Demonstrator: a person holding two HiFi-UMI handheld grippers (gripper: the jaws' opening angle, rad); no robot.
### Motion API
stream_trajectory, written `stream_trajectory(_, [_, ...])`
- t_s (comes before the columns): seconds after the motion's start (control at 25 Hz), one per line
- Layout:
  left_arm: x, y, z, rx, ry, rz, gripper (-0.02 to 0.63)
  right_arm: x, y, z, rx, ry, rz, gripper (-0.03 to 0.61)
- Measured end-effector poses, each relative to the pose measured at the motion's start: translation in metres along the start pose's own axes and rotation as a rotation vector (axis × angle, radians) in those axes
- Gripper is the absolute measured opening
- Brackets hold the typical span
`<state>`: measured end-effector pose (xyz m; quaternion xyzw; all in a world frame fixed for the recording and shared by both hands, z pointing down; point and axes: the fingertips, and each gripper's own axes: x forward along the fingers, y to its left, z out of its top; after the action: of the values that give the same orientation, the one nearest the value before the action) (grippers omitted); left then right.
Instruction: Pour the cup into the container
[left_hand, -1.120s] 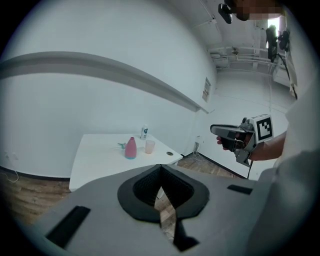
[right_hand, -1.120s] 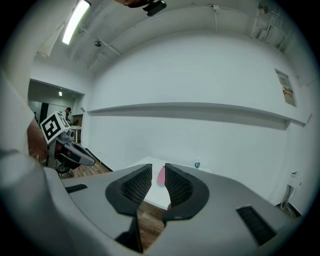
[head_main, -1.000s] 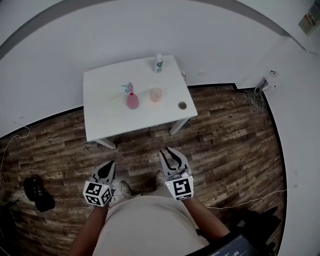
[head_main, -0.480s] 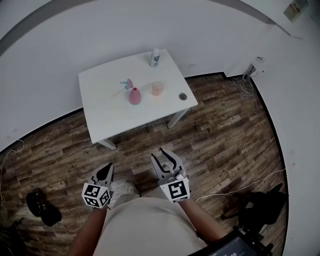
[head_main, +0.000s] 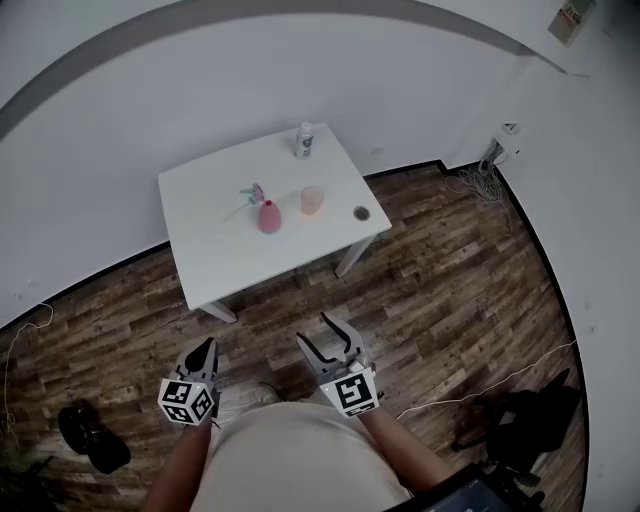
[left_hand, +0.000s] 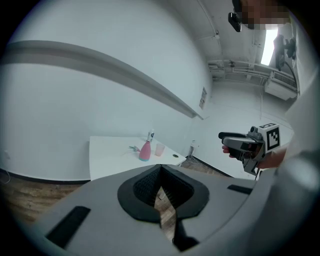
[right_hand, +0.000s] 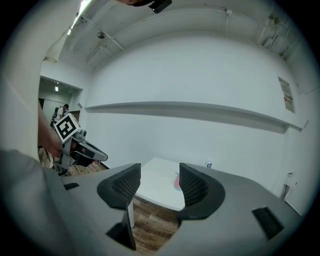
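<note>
- The jaws of the right gripper (head_main: 318, 332), together a second ago, have just been opening and now stand apart, empty.
- The left gripper (head_main: 207, 348) has its jaws together, empty.
- The cup (head_main: 312, 200) stands on the white table (head_main: 215, 260) beside a pink bottle (head_main: 268, 217), well apart from both grippers.

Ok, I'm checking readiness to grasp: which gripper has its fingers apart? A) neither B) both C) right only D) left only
C: the right gripper has just been opening, and its fingers stand apart with nothing between them, while the left gripper has its fingers closed together.
</note>
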<state>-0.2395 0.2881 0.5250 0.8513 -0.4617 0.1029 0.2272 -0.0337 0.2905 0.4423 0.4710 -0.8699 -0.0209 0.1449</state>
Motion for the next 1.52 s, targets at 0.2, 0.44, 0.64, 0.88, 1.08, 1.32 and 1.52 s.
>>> stream_trajectory(0.2, [0.006, -0.01, -0.005, -0.026, -0.006, 0.053, 0.011, -0.011, -0.022, -0.014, -0.022, 0.026, -0.003, 0.222])
stream_trajectory(0.44, [0.022, -0.032, -0.008, -0.044, -0.009, 0.09, 0.011, -0.027, -0.054, -0.044, -0.006, 0.07, 0.008, 0.222])
stream_trajectory(0.64, [0.032, -0.048, -0.007, -0.049, -0.009, 0.109, 0.011, -0.036, -0.076, -0.056, -0.003, 0.086, 0.019, 0.222])
stream_trajectory(0.88, [0.047, -0.069, -0.006, -0.037, -0.005, 0.111, 0.011, -0.039, -0.108, -0.072, 0.004, 0.096, -0.006, 0.222])
stream_trajectory(1.08, [0.055, -0.079, -0.01, -0.035, 0.008, 0.118, 0.011, -0.043, -0.121, -0.076, 0.011, 0.09, -0.004, 0.222])
stream_trajectory(1.32, [0.056, -0.086, -0.013, -0.028, 0.023, 0.123, 0.011, -0.047, -0.127, -0.084, 0.019, 0.098, 0.003, 0.222])
stream_trajectory(1.52, [0.057, -0.085, -0.012, -0.02, 0.033, 0.127, 0.011, -0.045, -0.134, -0.087, 0.023, 0.101, -0.003, 0.222])
